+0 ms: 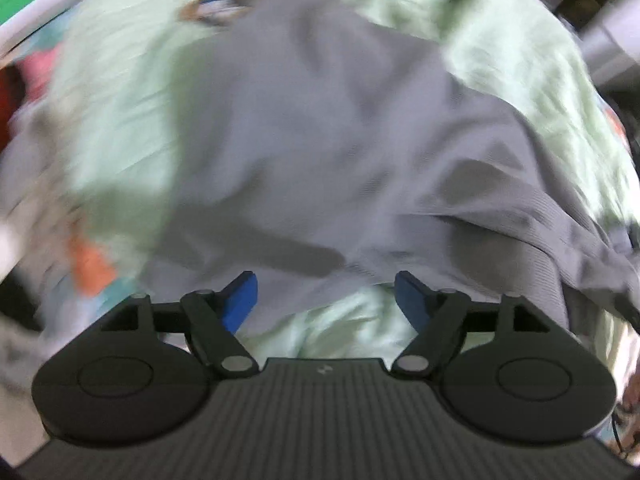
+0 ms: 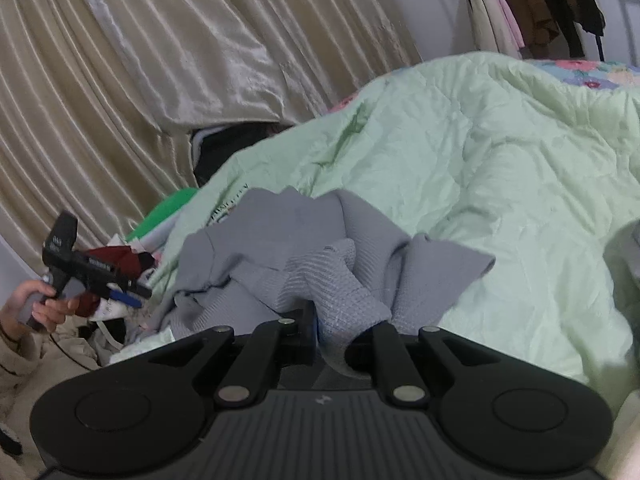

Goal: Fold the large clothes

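Observation:
A grey ribbed garment (image 1: 320, 140) lies crumpled on a pale green quilt (image 1: 116, 128); the left wrist view is blurred. My left gripper (image 1: 326, 292) hangs just above the garment's near edge, its blue pads (image 1: 240, 300) wide apart with nothing between them. In the right wrist view the same grey garment (image 2: 280, 248) is bunched on the quilt (image 2: 500, 168). My right gripper (image 2: 340, 332) is shut on a fold of it, the cloth covering the pads. The left gripper (image 2: 132, 294) also shows at the far left there, held in a hand (image 2: 44, 304).
Cream curtains (image 2: 140, 80) hang behind the bed. A pile of clothes, red (image 2: 120, 258) and green (image 2: 172, 208) among them, lies at the bed's left side. Clothes on a rack (image 2: 532, 8) hang at the back right. A floral cover (image 2: 588, 72) shows beyond the quilt.

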Demonstrator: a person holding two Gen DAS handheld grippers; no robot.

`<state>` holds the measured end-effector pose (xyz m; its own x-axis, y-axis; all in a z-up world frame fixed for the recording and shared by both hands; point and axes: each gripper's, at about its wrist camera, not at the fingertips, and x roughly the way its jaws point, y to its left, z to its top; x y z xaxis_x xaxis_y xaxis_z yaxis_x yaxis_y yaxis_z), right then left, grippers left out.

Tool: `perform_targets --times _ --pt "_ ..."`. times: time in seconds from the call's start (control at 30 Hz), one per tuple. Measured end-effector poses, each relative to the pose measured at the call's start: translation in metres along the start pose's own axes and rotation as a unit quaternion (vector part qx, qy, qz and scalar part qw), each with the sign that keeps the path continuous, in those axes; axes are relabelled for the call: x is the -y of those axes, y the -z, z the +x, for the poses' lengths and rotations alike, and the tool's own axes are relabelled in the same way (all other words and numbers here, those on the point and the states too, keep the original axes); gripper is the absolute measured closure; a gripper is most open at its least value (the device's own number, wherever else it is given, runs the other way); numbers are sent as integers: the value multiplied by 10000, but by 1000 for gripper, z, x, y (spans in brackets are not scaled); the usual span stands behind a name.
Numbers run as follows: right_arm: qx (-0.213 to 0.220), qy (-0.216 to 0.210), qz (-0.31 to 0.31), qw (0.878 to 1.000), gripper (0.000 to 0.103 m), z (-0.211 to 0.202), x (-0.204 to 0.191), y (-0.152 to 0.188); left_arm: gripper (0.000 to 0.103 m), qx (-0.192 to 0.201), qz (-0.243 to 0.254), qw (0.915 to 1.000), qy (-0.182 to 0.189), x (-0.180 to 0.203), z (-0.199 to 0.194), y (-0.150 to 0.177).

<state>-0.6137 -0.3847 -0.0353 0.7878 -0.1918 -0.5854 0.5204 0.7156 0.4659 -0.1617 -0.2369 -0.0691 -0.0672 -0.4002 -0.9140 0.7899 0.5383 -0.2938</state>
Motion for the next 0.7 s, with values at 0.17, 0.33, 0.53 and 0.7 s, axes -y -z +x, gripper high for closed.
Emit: perform_targets --times 0.17,0.33,0.53,0.7 --pt "40 -3 54 10000 89 3 -4 4 19 368 1477 9813 -1181 47 45 -13" --pt "-25 154 -71 9999 84 5 -10 3 21 746 2691 9364 -2125 70 69 1" --pt "-47 218 -172 9996 81 16 -17 2 80 1155 2097 9551 -1743 54 47 -10" --pt "-22 273 -279 9992 85 26 -19 0 96 1508 1985 9500 -1879 50 29 -7"
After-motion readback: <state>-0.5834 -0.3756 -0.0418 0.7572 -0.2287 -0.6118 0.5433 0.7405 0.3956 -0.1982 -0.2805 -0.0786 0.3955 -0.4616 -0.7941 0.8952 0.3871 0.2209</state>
